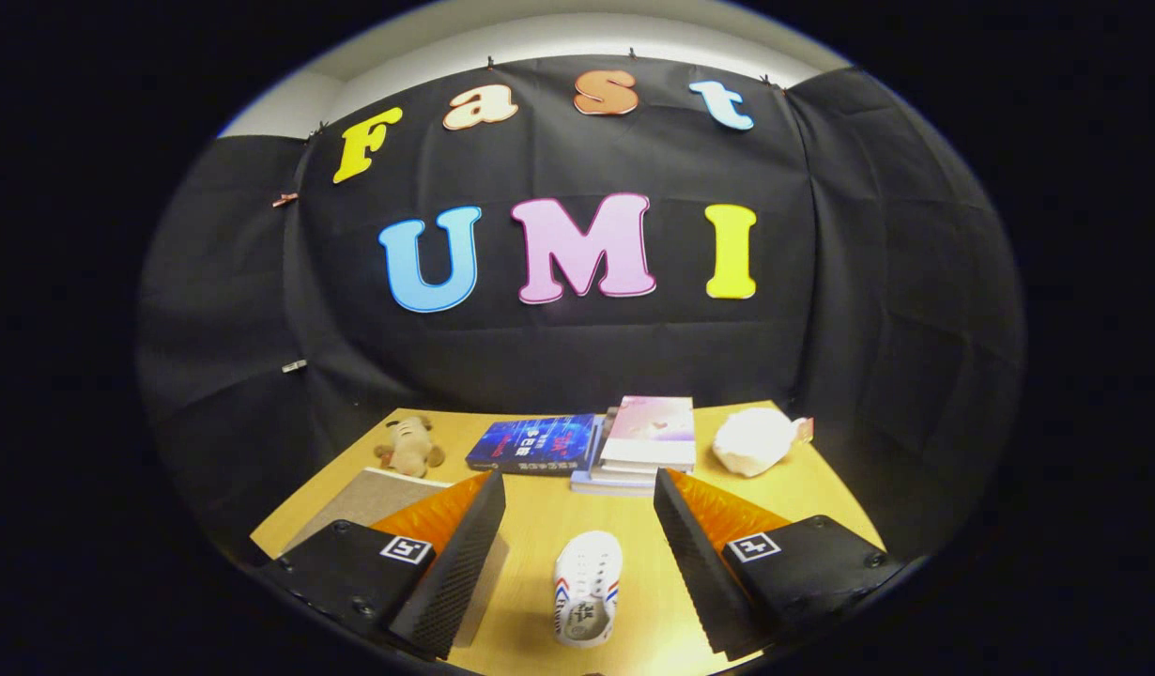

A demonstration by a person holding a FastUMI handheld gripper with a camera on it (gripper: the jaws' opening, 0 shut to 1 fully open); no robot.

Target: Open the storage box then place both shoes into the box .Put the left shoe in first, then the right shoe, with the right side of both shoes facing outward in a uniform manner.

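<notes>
The gripper (577,526) hovers above a light wooden counter (803,498) with its two fingers spread wide apart and nothing pressed between them. A small white shoe with red and blue side stripes (587,588) lies on the counter in the gap between the fingers, clear of both, its length running away from the camera and its opening toward the near end. Partly hidden behind the left finger sits a flat beige-grey piece with a pale edge (376,496); whether it is the storage box or its lid cannot be told, and nothing of its inside shows. Beyond the fingers, near the black cloth wall, a dark blue paperback book (535,443) lies flat, touching a short stack of books topped by a pink-covered one (648,434). To the left of the blue book, apart from it, rests a small tan plush toy animal (409,447). To the right of the stack lies a white rounded soft object with a small pinkish tag (756,439), near the far corner of the counter.
</notes>
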